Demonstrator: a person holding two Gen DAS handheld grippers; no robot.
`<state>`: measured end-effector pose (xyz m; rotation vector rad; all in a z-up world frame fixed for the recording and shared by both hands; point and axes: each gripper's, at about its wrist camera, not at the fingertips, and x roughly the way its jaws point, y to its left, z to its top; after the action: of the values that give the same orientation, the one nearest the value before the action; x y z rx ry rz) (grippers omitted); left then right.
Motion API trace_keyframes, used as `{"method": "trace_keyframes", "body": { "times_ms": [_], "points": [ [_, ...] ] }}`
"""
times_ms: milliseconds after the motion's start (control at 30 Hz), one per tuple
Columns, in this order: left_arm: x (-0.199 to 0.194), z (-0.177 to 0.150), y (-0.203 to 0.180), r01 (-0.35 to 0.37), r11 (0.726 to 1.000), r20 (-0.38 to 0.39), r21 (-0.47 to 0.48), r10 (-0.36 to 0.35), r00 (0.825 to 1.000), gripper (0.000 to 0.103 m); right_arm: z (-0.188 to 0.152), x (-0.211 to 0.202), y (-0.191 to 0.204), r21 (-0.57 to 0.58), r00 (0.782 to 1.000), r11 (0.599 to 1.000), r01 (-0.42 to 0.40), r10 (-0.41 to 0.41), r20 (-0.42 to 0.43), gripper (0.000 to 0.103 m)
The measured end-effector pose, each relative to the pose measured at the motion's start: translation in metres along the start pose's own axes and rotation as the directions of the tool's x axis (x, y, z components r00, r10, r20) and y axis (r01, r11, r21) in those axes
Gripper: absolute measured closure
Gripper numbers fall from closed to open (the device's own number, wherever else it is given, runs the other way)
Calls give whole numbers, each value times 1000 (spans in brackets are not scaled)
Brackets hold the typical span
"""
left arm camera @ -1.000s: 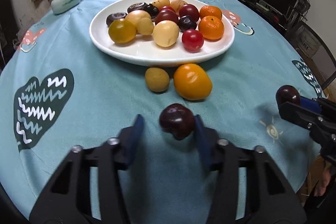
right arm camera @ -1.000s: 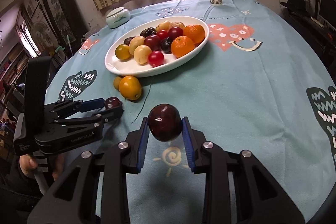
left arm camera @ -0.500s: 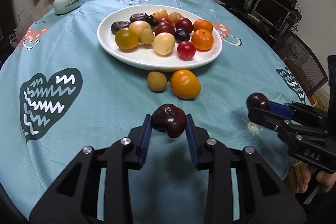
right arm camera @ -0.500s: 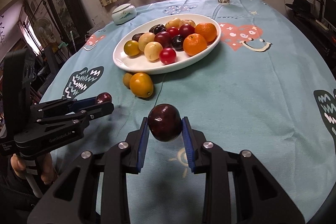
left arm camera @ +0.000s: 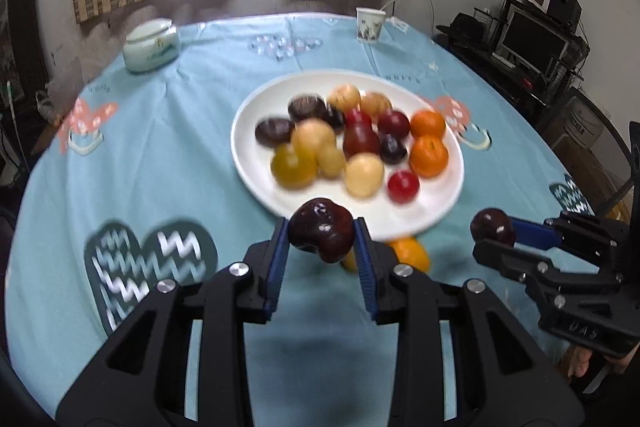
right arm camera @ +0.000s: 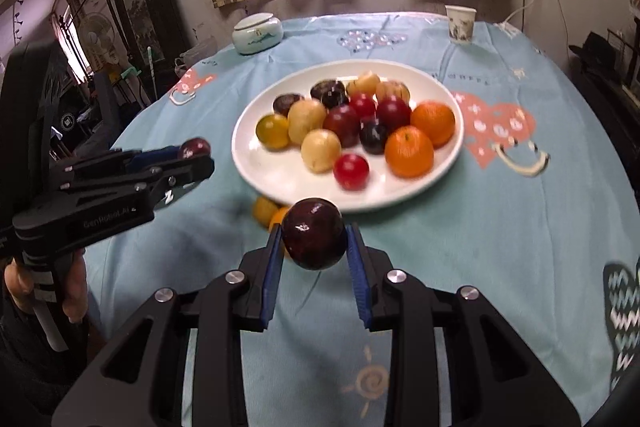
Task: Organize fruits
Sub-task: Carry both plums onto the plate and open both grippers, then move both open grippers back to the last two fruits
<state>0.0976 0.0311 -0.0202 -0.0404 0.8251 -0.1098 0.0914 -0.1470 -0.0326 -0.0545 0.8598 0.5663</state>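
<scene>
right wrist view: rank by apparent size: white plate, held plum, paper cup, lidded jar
1. white plate
2. held plum, inflated by nearness to the camera
3. lidded jar
4. paper cup
Jar and cup sit farthest back, so they look small.

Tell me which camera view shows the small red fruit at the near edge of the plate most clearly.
The right wrist view: the small red fruit sits on the white plate only slightly blurred, beside an orange. The left wrist view shows the same fruit, unobstructed too, but with heavier motion blur.
</scene>
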Motion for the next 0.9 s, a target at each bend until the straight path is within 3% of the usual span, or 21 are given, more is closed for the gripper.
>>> {"method": "trace_keyframes", "body": {
  "times_ms": [200, 467, 667, 733, 767, 867, 900],
  "points": [
    [26, 41, -2, 12, 1000, -13, -4, -12, 1000, 70, 36, 20, -2, -31, 1000, 999, 15, -16, -9, 71],
    [64, 40, -1, 31, 999, -91, -11, -32, 995, 70, 60, 57, -16, -17, 998, 1000, 22, -23, -52, 71],
    [74, 43, 6, 26, 999, -109, -32, -30, 994, 69, 67, 67, -21, -6, 998, 1000, 21, -21, -56, 71],
    [73, 44, 7, 25, 999, -104, -39, -29, 994, 53, 68, 67, -24, 10, 998, 1000, 29, -29, -51, 69],
    [70, 45, 7, 20, 999, -91, -42, -23, 996, 43, 68, 66, -25, 20, 999, 999, 33, -32, -44, 62],
    [57, 48, 9, -1, 999, -57, -41, -2, 998, 38, 71, 52, -27, 25, 998, 998, 63, -64, 8, 43],
    [53, 49, 10, -3, 999, -49, -44, 1, 999, 36, 71, 45, -27, 22, 997, 997, 74, -74, 25, 43]
  ]
}}
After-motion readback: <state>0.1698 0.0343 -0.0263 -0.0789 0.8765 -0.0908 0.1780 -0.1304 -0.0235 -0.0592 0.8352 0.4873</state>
